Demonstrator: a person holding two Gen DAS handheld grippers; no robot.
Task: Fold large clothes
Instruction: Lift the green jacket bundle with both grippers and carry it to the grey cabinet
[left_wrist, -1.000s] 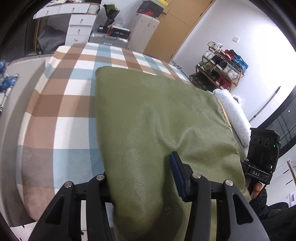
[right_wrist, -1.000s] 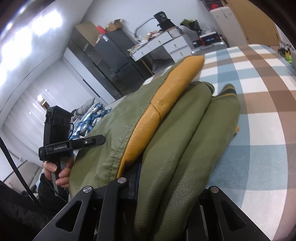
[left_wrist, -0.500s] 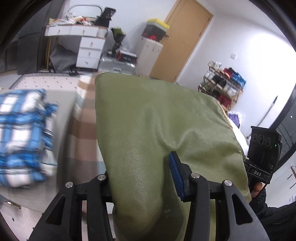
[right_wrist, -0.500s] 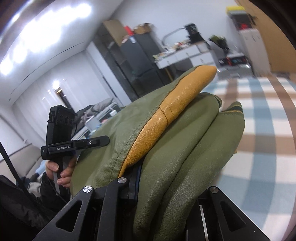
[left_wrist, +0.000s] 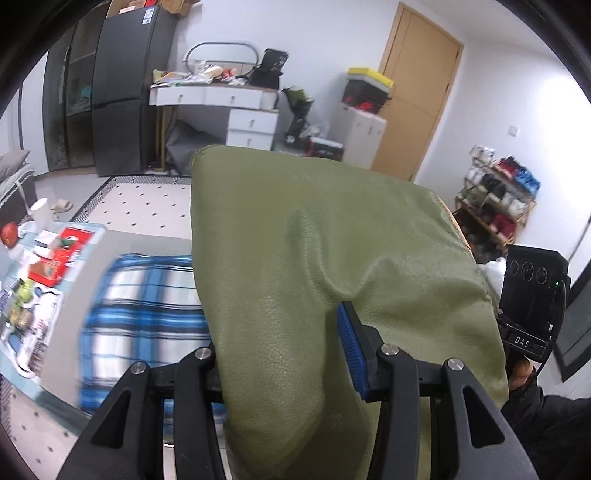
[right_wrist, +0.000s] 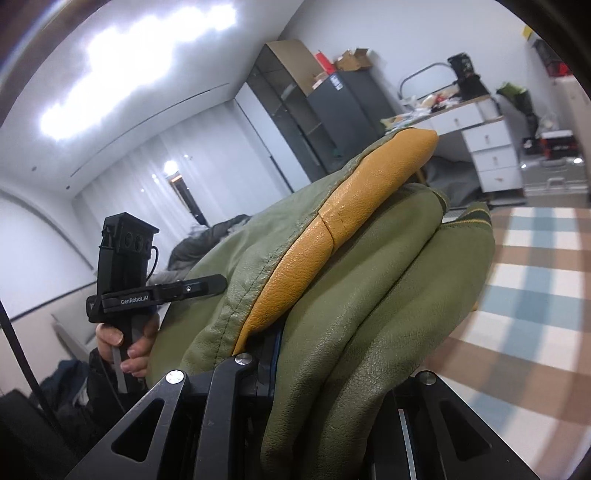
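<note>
I hold a folded green jacket (left_wrist: 332, 266) up in the air with both tongs, one at each end of the bundle. My left tongs (left_wrist: 284, 354) are partly closed and pinch a thick fold of the green leather-like cloth between a blue pad (left_wrist: 351, 350) and the opposite finger, which the cloth covers. My right tongs (right_wrist: 317, 373) are closed nearly all the way on several stacked layers, including a mustard-yellow panel (right_wrist: 332, 236) along one edge. From the right side I see my left hand (right_wrist: 125, 343) gripping its handle beyond the jacket. The folding looks finished, and I judge this to be the carrying step: the bundle hangs clear of the checked bed cover (right_wrist: 535, 288), with a blue plaid garment (left_wrist: 147, 314) lying below on the left. Next I would need to lower both ends together, level, so the layers do not slide apart, then loosen both grips. The jacket fills both views, so its underside, its sleeves and the exact spot beneath it are hidden, and the plaid garment is blurred.
</note>
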